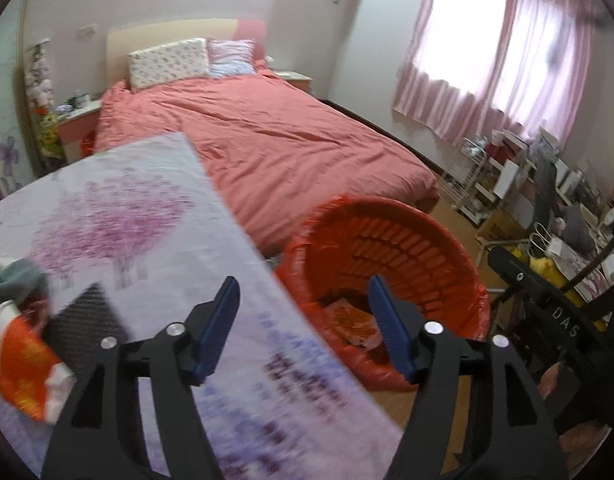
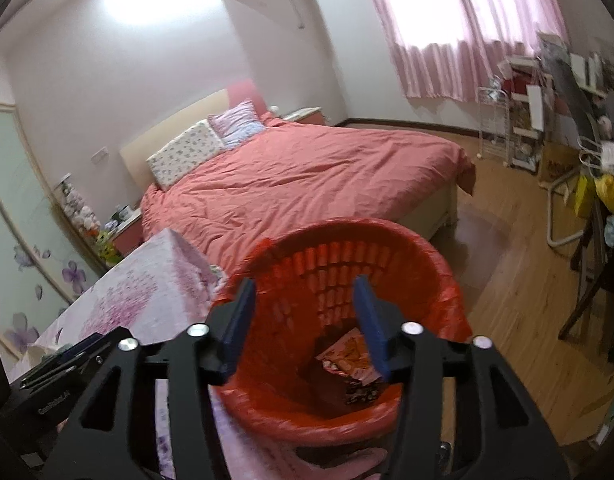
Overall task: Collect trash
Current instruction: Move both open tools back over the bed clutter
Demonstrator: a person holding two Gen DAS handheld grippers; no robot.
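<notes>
Red plastic lines the slatted bin [image 2: 339, 320], which stands on the wooden floor just beside the desk [image 1: 147, 216] with the blossom-print cover and near the foot of the bed [image 1: 267, 136]. Trash is seen at the bottom of the bin: an orange printed wrapper [image 2: 347, 354] and a darker patterned packet [image 2: 361, 390] lying against it. The right gripper [image 2: 305, 320] is held over the bin's mouth with its jaws apart and nothing between them; the left gripper [image 1: 303, 328] is held over the desk edge beside the bin, its jaws also wide and empty. More trash appears to be left on the desk at the left of the left wrist view, where an orange-and-white crumpled bag [image 1: 23, 364] lies next to a dark textured pad [image 1: 87, 320] and a grey-green cloth [image 1: 11, 280]; the task is therefore judged unfinished. Risk is seen mainly in the next pick: the crumpled bag is soft and slippery and could be pinched only at a fold and dropped short of the bin. The cloth or pad could be gathered by mistake, being so close. The liner's loose rim could be snagged by a jaw and the light bin tipped.
</notes>
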